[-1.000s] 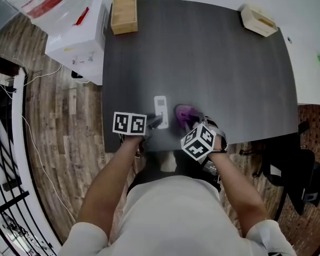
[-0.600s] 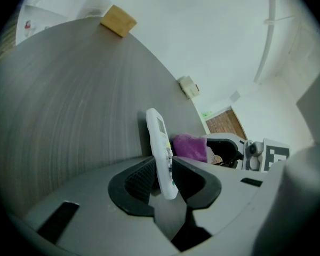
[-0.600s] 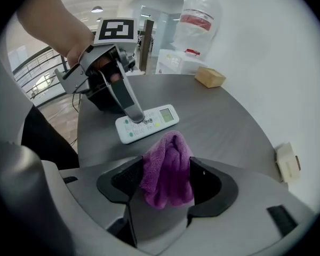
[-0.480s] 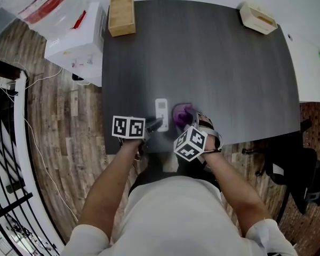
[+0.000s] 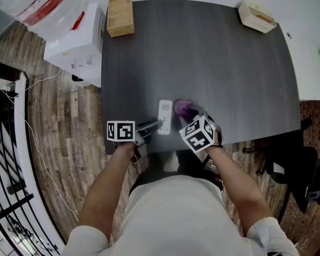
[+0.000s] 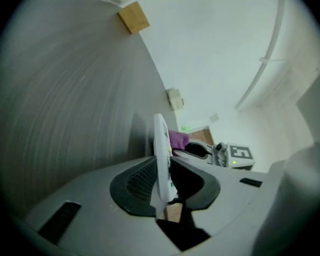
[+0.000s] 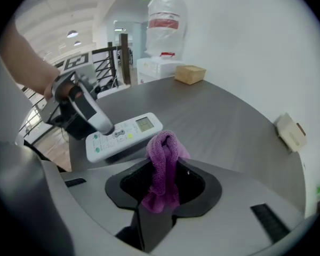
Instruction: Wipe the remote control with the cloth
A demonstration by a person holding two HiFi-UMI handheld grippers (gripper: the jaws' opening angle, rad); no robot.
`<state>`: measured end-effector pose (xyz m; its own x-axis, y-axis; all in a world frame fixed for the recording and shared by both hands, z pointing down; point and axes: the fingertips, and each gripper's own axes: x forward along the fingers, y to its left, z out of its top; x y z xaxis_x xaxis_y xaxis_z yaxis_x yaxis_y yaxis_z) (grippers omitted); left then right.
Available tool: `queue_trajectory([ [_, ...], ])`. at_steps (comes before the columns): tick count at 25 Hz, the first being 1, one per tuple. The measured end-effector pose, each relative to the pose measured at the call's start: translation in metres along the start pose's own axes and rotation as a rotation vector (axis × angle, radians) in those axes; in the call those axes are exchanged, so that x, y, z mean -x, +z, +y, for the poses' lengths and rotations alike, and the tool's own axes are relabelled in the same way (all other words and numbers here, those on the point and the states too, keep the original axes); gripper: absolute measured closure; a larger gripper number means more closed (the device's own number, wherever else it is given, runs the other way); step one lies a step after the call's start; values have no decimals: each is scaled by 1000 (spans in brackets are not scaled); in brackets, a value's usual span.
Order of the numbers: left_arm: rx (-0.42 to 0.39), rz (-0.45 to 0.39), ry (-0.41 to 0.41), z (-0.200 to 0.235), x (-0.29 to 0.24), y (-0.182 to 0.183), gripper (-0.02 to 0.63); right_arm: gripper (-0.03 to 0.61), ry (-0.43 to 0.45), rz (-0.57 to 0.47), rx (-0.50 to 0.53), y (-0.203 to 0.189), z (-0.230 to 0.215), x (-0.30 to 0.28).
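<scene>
At the lower centre of the head view, your left gripper (image 5: 156, 125) had just been closing its jaws on the near end of the remote control (image 5: 165, 116). The left gripper view showed the pads pressing its face and back, so I logged that as a grip. Just to the right, your right gripper (image 7: 162, 188) had also just been closing. The purple cloth (image 7: 163, 164) stood bunched between its jaws and was pinched there, with a fold sticking out past the tips. Cloth and remote lay just beside each other near the front edge of the table (image 5: 213, 63); contact between them could not be told. Judgement: the wipe was about to begin. To do it well, you needed a steady left hold with the button face turned toward the cloth. You needed to lead with the protruding fold rather than the hard tips, and stroke along the body's length. A shallow bite on the cloth risked it slipping out. The wooden box (image 5: 120, 15) at upper left and the pale box (image 5: 257, 16) at upper right lay well apart from the work.
</scene>
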<state>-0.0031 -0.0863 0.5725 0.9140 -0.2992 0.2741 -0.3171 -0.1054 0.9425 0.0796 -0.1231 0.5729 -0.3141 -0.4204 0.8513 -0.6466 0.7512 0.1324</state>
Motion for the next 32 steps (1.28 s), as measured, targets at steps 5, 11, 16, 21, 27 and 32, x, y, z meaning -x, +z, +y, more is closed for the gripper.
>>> queue_trajectory([
  [5, 86, -129, -157, -22, 12, 11, 532, 453, -1, -170, -53, 58, -18, 19],
  [11, 193, -234, -136, -20, 24, 22, 534, 457, 108, -220, -35, 69, 27, 33],
  [16, 155, -254, -89, -11, 28, 25, 535, 457, 256, -193, 7, 52, 67, 47],
  [21, 49, -207, -13, -6, 21, 23, 535, 457, 432, -167, 98, 34, 119, 65],
  [27, -566, 61, 404, 8, 24, 16, 535, 457, 315, -182, 32, 34, 76, 75],
  [32, -1186, 278, 734, 9, 19, 8, 535, 457, -5, -145, 175, 57, 21, 48],
])
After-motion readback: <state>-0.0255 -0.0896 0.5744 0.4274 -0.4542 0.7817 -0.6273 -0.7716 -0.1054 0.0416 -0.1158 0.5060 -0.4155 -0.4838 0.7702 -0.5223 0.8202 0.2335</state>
